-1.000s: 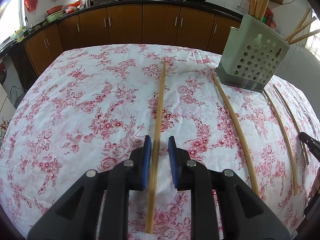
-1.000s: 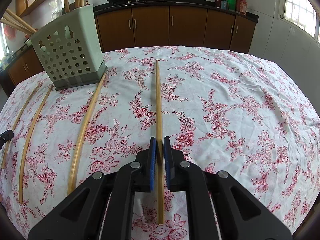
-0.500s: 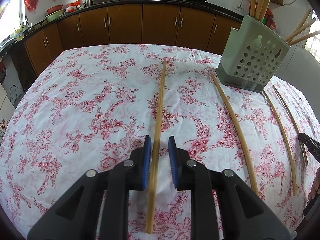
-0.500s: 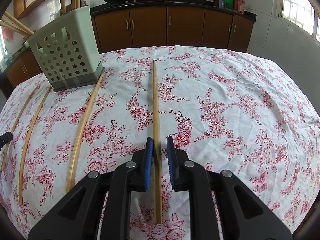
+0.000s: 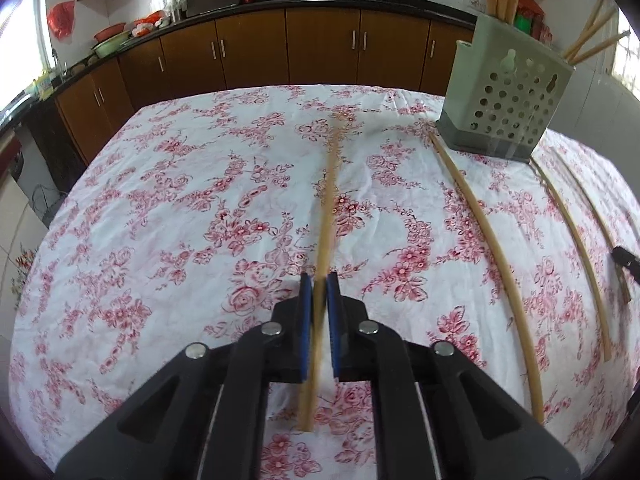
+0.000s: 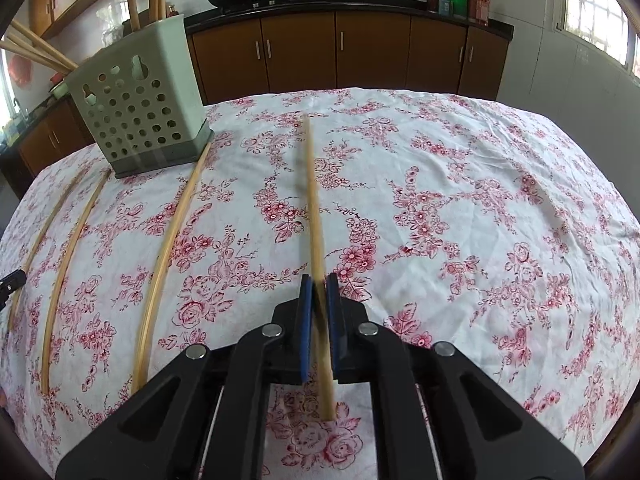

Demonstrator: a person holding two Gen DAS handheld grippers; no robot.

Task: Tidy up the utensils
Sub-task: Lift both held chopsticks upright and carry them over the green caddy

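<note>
L gripper (image 5: 319, 280) & R gripper (image 6: 319, 280) each clamp own chopstick (image 5: 326, 216); only R view shows window (image 6: 596, 12)

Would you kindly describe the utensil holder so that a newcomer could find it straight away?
On the table's floral cloth, look to the far side, nearest the kitchen cabinets. The utensil holder stands upright there, a pale green box with round holes and chopsticks sticking out, unlike the loose chopsticks lying flat beside it.

I see holder (image 5: 506, 110) at worktop (image 5: 160, 200) far right, chopsticks standing in it; three loose chopsticks (image 5: 490, 248) in front; cabinets (image 5: 256, 52) behind worktop.
</note>
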